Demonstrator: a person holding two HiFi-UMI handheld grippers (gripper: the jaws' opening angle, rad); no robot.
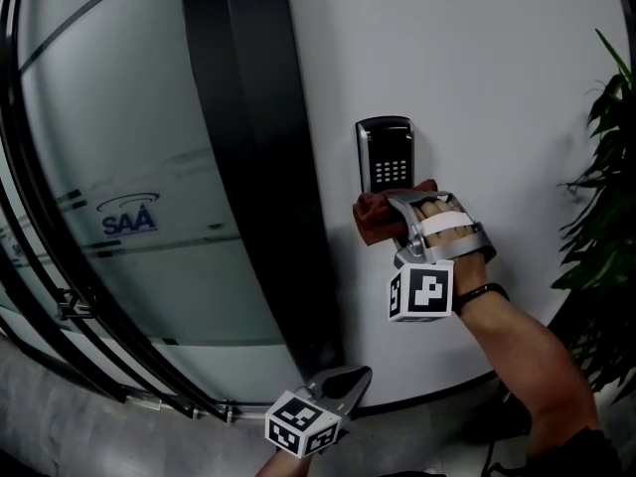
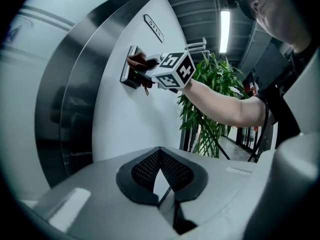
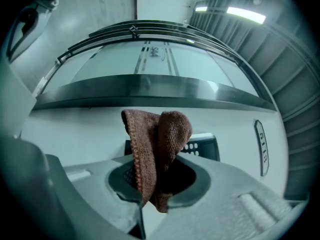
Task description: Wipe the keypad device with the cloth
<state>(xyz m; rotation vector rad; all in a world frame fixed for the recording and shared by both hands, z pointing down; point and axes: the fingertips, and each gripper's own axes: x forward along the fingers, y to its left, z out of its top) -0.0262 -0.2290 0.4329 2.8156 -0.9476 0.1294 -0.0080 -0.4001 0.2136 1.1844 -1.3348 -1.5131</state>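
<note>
The right tool (image 1: 399, 225) is clamped on the cloth (image 1: 375, 218), a brown, knitted-looking rag folded so that a thick bunch stands proud of the jaw tips. That probably lets soft fabric, not hard plastic, meet the surface. The keypad device (image 1: 386, 154) is fixed to the pale curved wall (image 1: 497, 78), just right of a dark vertical door frame (image 1: 253, 157), with frosted glass (image 1: 129, 217) further left. The cloth sits at the device's lower edge and appears to touch or overlap its bottom corner, so the wipe looks to be at the bottom of the unit, while the keys and the glossy upper part are uncovered in the head view. The device is mounted upright. Its long axis runs vertically up the wall, its face points outward toward the person, and the grid of keys fills the lower half under a dark panel. Strokes along that axis would likely cover it in the fewest passes. The left tool (image 2: 161, 176) hangs low and well apart from the work, its jaws brought together with nothing between them. It seems parked out of the way, since 1 tool is enough for a wall-mounted unit that cannot shift. A leafy plant (image 1: 601, 217) stands to the right.
</note>
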